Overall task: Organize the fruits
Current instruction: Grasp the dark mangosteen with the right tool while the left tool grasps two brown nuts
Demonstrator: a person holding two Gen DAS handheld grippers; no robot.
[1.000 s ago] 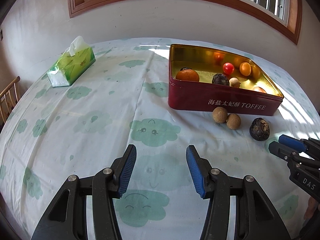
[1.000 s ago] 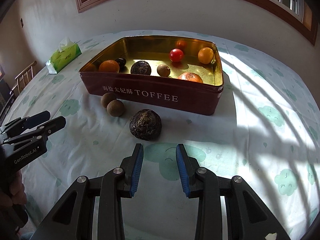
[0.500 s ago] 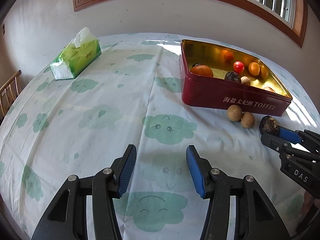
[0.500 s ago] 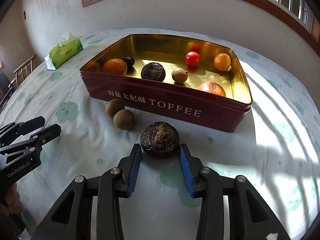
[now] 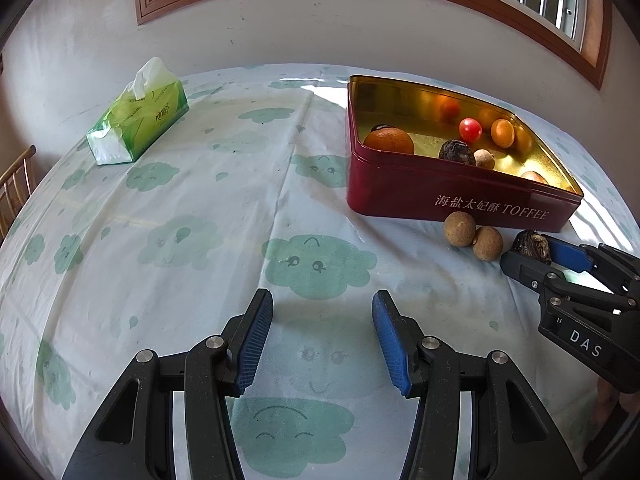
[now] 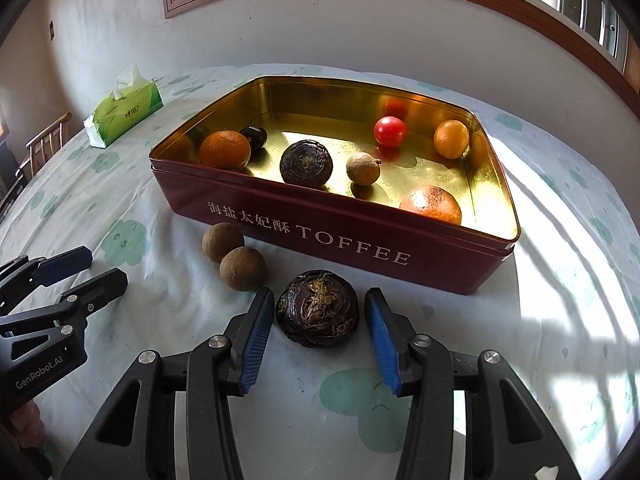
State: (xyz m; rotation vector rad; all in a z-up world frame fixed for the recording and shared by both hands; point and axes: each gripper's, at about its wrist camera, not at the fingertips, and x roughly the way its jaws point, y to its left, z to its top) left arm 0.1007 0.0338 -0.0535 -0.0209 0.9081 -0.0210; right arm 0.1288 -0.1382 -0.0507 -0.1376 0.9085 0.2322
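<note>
A dark wrinkled fruit lies on the tablecloth in front of the red toffee tin. My right gripper straddles it; its jaws are opening, and a small gap shows between each pad and the fruit. Two brown round fruits sit just left of it. Inside the tin lie several fruits: oranges, a red tomato, another dark fruit, a brown one. My left gripper hovers open over bare cloth, nothing between its fingers. From its view the right gripper reaches the dark fruit.
A green tissue pack rests at the far left of the round table. A wooden chair back stands past the left table edge. A white wall and a window frame rise behind the table.
My right gripper moved forward until the dark fruit came between its fingers, and its jaws widened. The left gripper stayed open over the cloth.
</note>
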